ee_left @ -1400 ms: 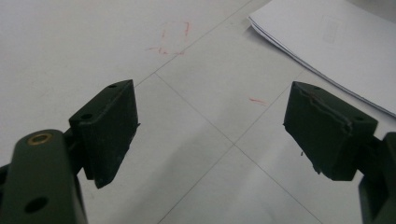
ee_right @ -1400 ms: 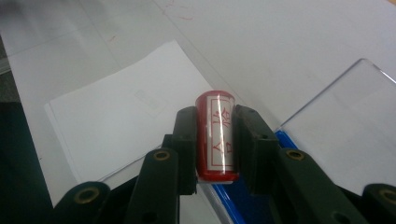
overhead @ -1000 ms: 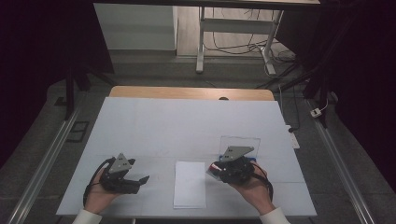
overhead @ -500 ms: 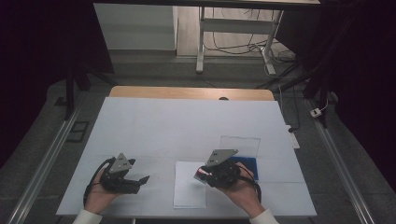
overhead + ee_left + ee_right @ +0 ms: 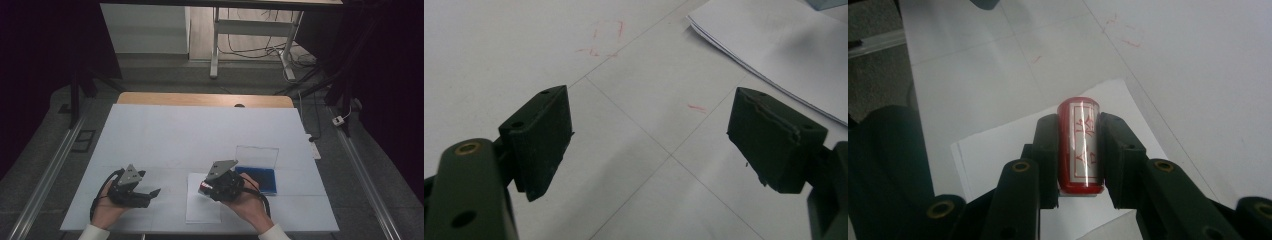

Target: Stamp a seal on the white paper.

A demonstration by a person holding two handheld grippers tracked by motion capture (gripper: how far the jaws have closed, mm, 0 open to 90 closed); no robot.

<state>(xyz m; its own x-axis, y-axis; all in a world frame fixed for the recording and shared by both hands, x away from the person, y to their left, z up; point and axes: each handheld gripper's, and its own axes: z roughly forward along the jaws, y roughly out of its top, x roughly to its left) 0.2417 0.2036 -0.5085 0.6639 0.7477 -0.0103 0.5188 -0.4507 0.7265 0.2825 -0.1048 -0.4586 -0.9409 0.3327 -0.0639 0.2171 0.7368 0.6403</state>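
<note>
My right gripper (image 5: 1079, 150) is shut on a red stamp (image 5: 1078, 145) with red characters on a pale face. It hangs over a white sheet of paper (image 5: 998, 145). From above, the right gripper (image 5: 205, 187) sits above the upper part of that paper (image 5: 202, 212), near the front of the table. An open ink pad case (image 5: 257, 177) with a blue pad and raised clear lid lies just to its right. My left gripper (image 5: 152, 194) rests low at the front left, open with nothing between its fingers (image 5: 541, 140). A corner of the paper (image 5: 774, 45) lies beyond them.
The white table top (image 5: 200, 135) carries thin grid lines and faint red marks (image 5: 609, 37). A wooden strip (image 5: 205, 100) borders its far edge. Metal rails run along both sides, and cables lie on the floor behind.
My right gripper has carried the stamp leftward from over the ink pad case to above the paper. The left gripper has stayed where it was.
</note>
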